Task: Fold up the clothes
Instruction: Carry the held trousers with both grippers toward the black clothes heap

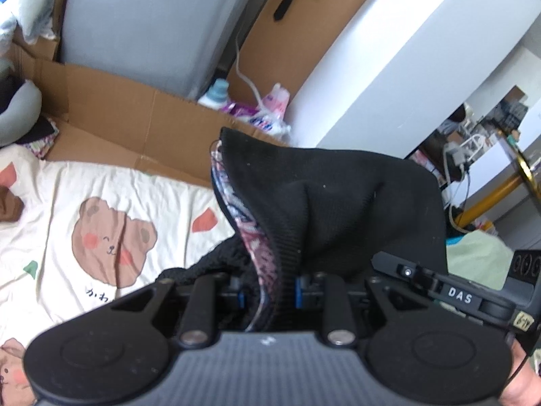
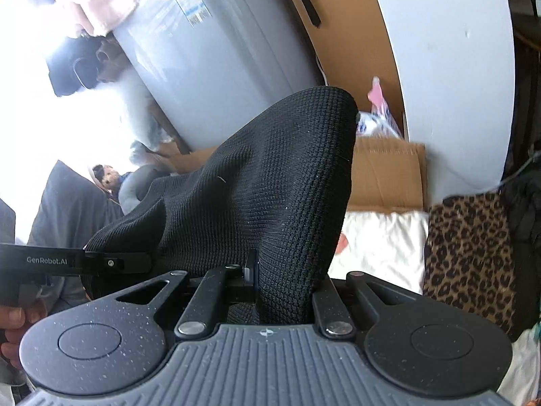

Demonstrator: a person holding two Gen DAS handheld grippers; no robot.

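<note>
Left wrist view: left hand-held gripper (image 1: pixel 268 291) angled downward, clamping black knit garment (image 1: pixel 338 203) | right hand-held gripper (image 2: pixel 267 291) likewise | fingertips hidden by fabric

We're working over a bed with a cream sheet (image 1: pixel 67 182) printed with brown bear faces, plus little red and green shapes and some Japanese lettering. A flattened cardboard box (image 1: pixel 111 118) sits along its far edge. Over at the left, a grey cushion (image 1: pixel 20 115) sits at the sheet's edge. From the right wrist camera we can see a leopard-print cloth (image 2: pixel 470 250) lying right beside the white bedding.
</note>
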